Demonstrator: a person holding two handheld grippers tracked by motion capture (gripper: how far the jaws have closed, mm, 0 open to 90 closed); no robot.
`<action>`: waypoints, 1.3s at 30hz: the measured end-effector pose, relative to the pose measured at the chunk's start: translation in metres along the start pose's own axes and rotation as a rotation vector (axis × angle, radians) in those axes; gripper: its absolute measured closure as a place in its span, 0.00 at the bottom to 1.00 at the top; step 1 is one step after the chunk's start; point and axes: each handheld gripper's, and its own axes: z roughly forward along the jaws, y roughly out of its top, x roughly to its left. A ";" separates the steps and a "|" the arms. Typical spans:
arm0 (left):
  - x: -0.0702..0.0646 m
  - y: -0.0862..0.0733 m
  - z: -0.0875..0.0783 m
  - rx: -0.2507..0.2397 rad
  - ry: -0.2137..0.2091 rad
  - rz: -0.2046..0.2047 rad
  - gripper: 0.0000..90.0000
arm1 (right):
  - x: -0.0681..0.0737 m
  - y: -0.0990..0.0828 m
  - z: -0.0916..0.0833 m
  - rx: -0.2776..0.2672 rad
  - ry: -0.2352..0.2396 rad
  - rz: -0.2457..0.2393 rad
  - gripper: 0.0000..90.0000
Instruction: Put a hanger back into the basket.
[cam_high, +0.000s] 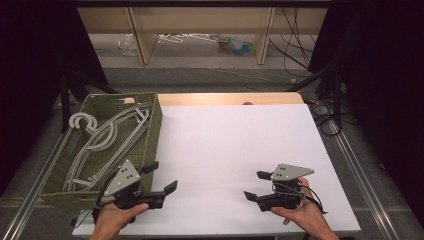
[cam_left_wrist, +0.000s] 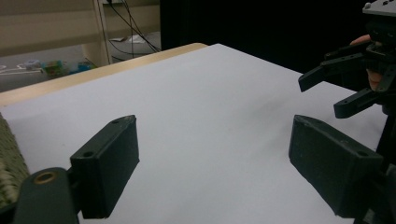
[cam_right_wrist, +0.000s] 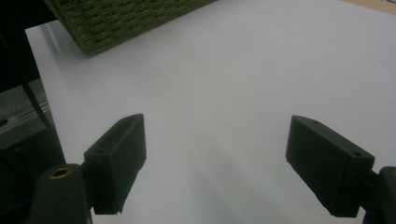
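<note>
Left tongs (cam_high: 161, 178): jaws wide apart, nothing between them, held low over the white tabletop (cam_high: 235, 150) at its near-left edge, just beside the near right corner of the olive-green woven basket (cam_high: 150, 131). Person's left hand (cam_high: 117, 215) grips it from below.

Right tongs (cam_high: 256, 186): jaws also spread wide, empty, held low over the tabletop at the near-right, pointing left toward the basket. Right hand (cam_high: 300, 212) wraps the body.

The two tongs are well apart, with bare white surface between them.

Left gripper view: both black pads (cam_left_wrist: 109, 163) over plain white surface, basket edge (cam_left_wrist: 8, 172) at far left, the right tongs (cam_left_wrist: 345, 88) visible at upper right with jaws apart.

Right gripper view: pads (cam_right_wrist: 119, 156) over white surface, basket corner (cam_right_wrist: 121, 21) at top left.

Pale grey plastic clothes hangers (cam_high: 105, 140) lie piled inside the basket, hooks toward its far-left end. Neither tongs touches them. The basket sits on the tabletop's left side, overhanging its left edge.
</note>
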 end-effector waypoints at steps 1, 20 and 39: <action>-0.001 -0.002 0.001 -0.006 -0.001 -0.001 0.18 | 0.001 0.000 -0.001 0.003 -0.006 -0.001 0.24; -0.019 -0.024 -0.002 0.019 0.013 0.055 0.18 | 0.011 -0.004 -0.005 -0.017 -0.003 0.007 0.22; -0.011 -0.025 -0.008 -0.005 0.036 0.065 0.18 | 0.020 -0.017 -0.017 -0.063 -0.047 0.007 0.21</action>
